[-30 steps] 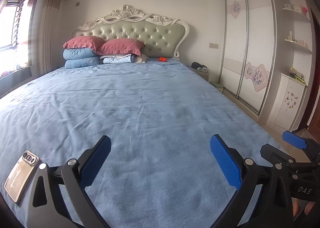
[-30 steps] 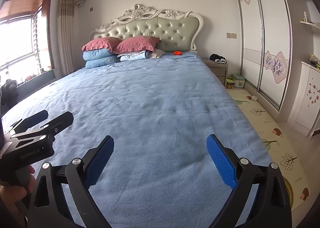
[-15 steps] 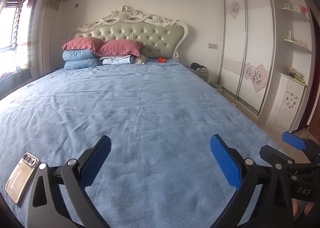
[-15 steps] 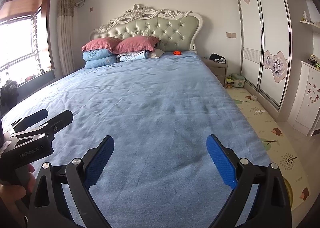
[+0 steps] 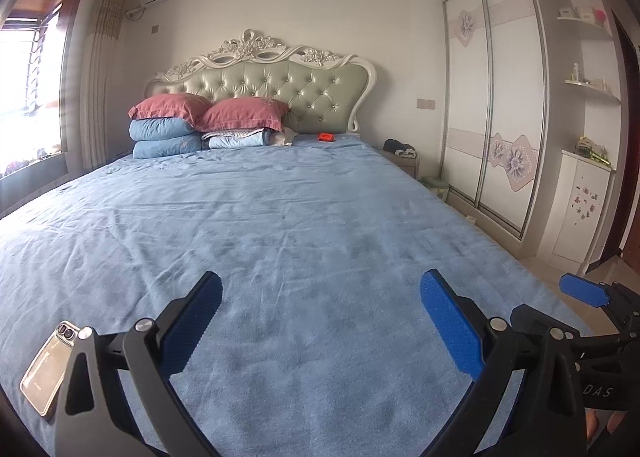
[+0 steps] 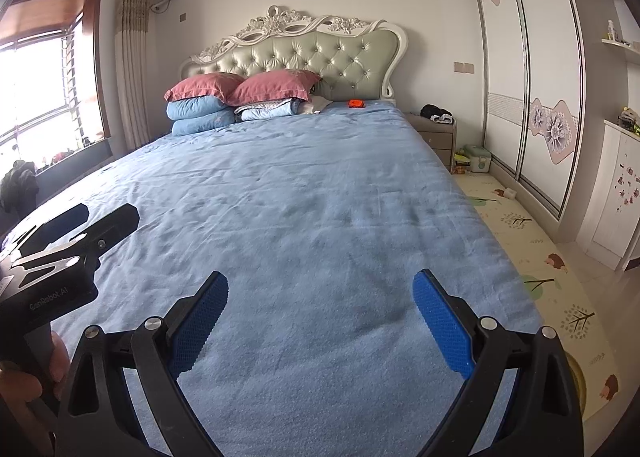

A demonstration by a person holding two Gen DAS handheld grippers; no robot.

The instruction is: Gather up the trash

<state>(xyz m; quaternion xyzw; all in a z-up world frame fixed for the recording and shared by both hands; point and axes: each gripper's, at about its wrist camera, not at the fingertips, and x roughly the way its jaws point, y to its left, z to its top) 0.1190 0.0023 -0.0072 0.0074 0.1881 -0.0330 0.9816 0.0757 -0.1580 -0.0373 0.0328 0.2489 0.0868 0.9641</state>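
Note:
My left gripper [image 5: 320, 321] is open and empty above the foot of a bed with a blue cover [image 5: 280, 225]. My right gripper [image 6: 320, 317] is open and empty beside it, over the same cover [image 6: 304, 197]. A small orange-red object [image 5: 326, 136] lies far off by the headboard; it also shows in the right wrist view [image 6: 356, 103]. A phone [image 5: 46, 367] lies on the cover at the near left, just left of my left gripper. Each gripper shows at the edge of the other's view: the right gripper [image 5: 584, 297] and the left gripper [image 6: 68, 233].
Red and blue pillows [image 5: 180, 125] are stacked at the head, left side. A nightstand [image 6: 436, 129] with dark clothes stands right of the bed. A sliding wardrobe [image 6: 532, 77] lines the right wall, with a play mat [image 6: 532, 257] on the floor. A window [image 6: 36, 97] is left.
The left wrist view has tilted slightly, so the phone sits a little lower in frame. Both grippers stay open and almost still.

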